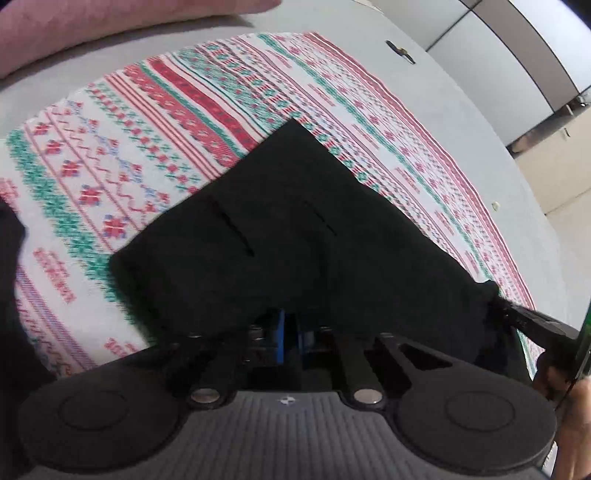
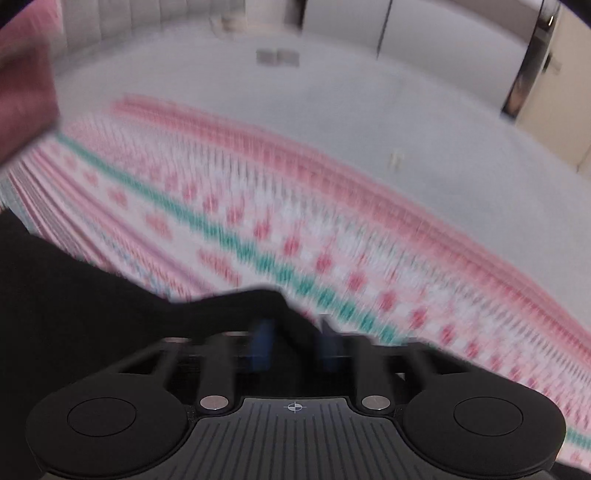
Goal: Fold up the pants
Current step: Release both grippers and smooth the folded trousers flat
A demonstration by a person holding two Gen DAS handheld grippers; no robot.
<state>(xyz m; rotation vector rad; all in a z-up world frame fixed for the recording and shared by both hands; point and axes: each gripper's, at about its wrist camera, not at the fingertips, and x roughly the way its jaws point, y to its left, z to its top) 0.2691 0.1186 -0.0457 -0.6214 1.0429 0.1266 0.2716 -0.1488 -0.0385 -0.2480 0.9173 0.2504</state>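
Observation:
The black pants (image 1: pixel 280 229) lie over a red, green and white patterned cloth (image 1: pixel 122 147). In the left wrist view the fabric drapes over my left gripper (image 1: pixel 291 328) and hides its fingertips; the blue pads sit close together on the cloth. My right gripper shows at the right edge (image 1: pixel 532 321), pinching the same edge of the pants. In the right wrist view, which is motion-blurred, my right gripper (image 2: pixel 295 339) holds a black fold of the pants (image 2: pixel 110 295) between its blue pads (image 2: pixel 262 343).
The patterned cloth (image 2: pixel 332 229) covers a grey surface (image 1: pixel 480 122). A pink cushion (image 1: pixel 92 26) lies at the far left. A small dark object (image 1: pixel 400 51) sits on the grey surface beyond the cloth. Wall panels stand behind.

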